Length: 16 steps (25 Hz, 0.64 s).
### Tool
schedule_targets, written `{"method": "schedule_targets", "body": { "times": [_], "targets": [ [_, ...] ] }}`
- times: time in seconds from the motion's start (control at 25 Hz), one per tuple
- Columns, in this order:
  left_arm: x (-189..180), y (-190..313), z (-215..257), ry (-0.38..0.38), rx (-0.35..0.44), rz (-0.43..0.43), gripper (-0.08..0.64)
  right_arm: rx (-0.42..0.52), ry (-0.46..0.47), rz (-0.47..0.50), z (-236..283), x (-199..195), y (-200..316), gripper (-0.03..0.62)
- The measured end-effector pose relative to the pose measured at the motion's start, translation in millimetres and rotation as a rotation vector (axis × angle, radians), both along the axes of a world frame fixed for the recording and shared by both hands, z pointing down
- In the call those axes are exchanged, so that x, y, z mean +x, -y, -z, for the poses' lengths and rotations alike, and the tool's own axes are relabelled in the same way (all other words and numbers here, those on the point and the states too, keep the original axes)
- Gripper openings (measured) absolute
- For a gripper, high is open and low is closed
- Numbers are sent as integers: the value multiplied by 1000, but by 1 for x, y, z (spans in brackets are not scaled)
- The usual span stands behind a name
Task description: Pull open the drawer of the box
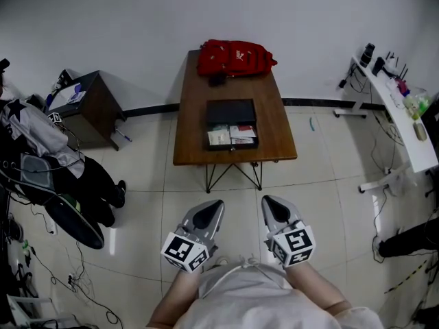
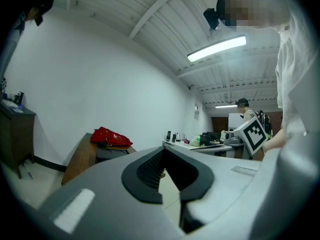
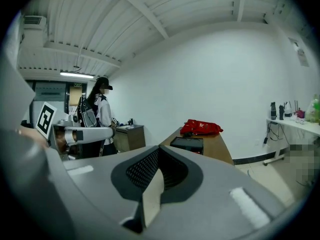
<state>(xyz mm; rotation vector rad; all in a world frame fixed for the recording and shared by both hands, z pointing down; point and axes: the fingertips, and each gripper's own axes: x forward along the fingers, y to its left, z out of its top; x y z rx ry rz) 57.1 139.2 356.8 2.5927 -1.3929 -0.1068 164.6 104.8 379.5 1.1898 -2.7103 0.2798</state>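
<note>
A black box (image 1: 231,111) lies on the wooden table (image 1: 274,132) well ahead of me. Its drawer (image 1: 232,137) stands pulled out toward the table's near edge, with papers and cards showing inside. Both grippers hang low by my body, over the tiled floor and far short of the table. The left gripper (image 1: 211,206) and the right gripper (image 1: 271,202) each have their jaws closed to a point, holding nothing. The left gripper view shows its jaws (image 2: 165,151) meeting, with the box (image 2: 107,153) far off. The right gripper (image 3: 159,151) also points toward the box (image 3: 187,144).
A red bag (image 1: 234,57) lies at the table's far end. A dark cabinet (image 1: 86,105) and piled clothing (image 1: 41,149) stand at the left. At the right, a white desk (image 1: 401,118) carries bottles and cables. Another person (image 3: 102,116) stands near the cabinet.
</note>
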Motion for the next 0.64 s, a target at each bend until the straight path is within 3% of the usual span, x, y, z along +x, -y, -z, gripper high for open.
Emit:
{"method": "schedule_targets", "body": {
  "times": [0.64],
  "targets": [
    [-2,2,-2,-13,-12,8,5,-32,3,2,-6,-1,0,5]
  ]
}}
